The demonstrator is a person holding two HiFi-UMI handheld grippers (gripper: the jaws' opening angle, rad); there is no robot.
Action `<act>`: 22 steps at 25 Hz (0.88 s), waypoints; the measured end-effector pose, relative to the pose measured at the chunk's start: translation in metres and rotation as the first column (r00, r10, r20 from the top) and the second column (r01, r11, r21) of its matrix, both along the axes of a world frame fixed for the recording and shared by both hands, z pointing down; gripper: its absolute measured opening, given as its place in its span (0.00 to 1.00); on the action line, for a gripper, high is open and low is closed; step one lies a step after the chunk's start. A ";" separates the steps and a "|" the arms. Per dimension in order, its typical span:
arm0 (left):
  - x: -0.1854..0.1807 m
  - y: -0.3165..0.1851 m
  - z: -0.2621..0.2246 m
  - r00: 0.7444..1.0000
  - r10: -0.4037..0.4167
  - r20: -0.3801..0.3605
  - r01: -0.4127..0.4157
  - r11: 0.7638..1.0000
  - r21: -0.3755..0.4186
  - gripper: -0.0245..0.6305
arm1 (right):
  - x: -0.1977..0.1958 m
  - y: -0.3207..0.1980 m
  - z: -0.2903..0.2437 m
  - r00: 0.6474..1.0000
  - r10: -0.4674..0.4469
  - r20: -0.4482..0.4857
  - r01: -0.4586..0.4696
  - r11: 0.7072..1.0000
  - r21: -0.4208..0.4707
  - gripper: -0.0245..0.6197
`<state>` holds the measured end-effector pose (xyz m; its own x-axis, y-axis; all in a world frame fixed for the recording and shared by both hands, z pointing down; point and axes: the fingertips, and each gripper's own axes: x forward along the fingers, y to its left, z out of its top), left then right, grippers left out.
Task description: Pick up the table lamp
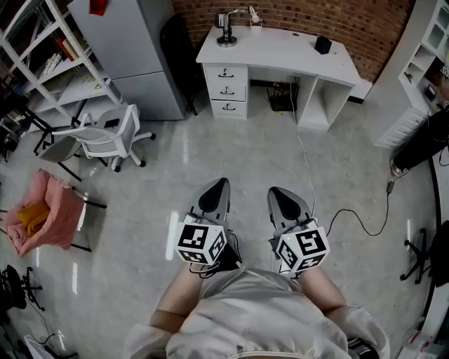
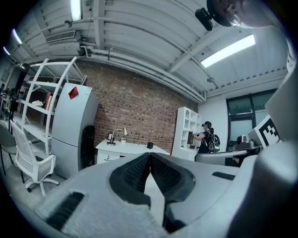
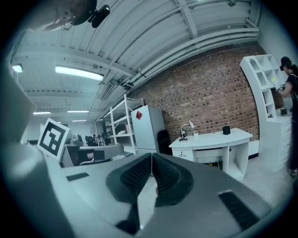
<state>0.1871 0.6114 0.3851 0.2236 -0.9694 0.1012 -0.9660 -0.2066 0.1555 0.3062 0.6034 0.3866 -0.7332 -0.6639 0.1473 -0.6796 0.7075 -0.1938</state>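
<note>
At the left end of the far white bench stands the table lamp, well apart from both claws. Left claw and right claw are pressed together, empty. Close in first, spread one claw early, take the stem level so the lamp doesn't tip.

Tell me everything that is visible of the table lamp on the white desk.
The table lamp is small, with a dark round base, a short upright stem and a thin arm that bends over to a small pale head. It stands upright on the white desk, at the left rear corner as the head view shows it, near the brick wall. Only the desk touches it.
</note>
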 end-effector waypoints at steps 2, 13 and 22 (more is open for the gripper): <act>-0.028 -0.027 -0.004 1.000 0.016 -0.018 -0.016 1.000 -0.005 0.07 | -0.028 -0.025 -0.004 1.000 0.012 -0.003 -0.012 1.000 -0.012 0.08; -0.193 -0.168 -0.030 0.999 0.049 -0.013 -0.048 0.998 0.031 0.07 | -0.173 -0.160 -0.023 0.994 0.106 -0.032 -0.107 0.994 -0.025 0.08; -0.248 -0.223 -0.009 0.997 0.041 -0.060 -0.041 0.999 -0.004 0.07 | -0.219 -0.222 -0.012 0.988 0.122 -0.099 -0.126 0.991 -0.039 0.08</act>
<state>-0.0610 0.3886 0.3758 0.2691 -0.9588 0.0912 -0.9455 -0.2450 0.2145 0.0873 0.3811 0.3749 -0.6265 -0.7401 0.2445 -0.7786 0.6085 -0.1532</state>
